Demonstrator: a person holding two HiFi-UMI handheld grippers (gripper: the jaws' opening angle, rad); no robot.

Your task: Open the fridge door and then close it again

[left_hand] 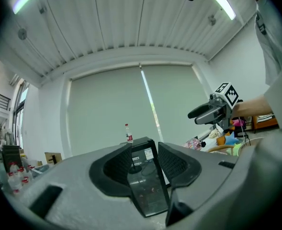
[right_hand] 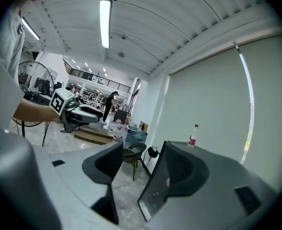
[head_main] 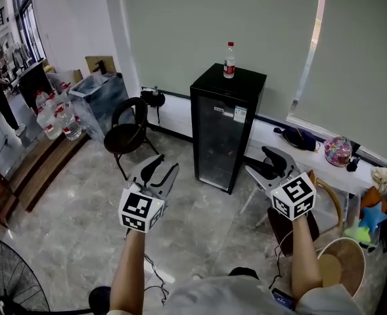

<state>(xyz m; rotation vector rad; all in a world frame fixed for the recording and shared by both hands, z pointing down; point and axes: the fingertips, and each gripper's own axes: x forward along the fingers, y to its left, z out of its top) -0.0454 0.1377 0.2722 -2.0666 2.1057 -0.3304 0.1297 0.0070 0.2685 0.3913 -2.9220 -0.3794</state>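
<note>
Approach step, I'd say: the fridge (head_main: 240, 84) stands far ahead, its door (head_main: 216, 143) shut, 1 bottle (head_main: 229, 60) on top. The left gripper (head_main: 161, 169) and right gripper (head_main: 275, 165) are both spread apart, empty, well short of it. Next move needs closing in and catching the door's edge.

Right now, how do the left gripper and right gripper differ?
The left gripper frames the fridge between its jaws; the right gripper frames the black chair, the fridge behind one jaw. The left gripper is held left of the fridge, the right gripper right of it. Both are open and empty.
</note>
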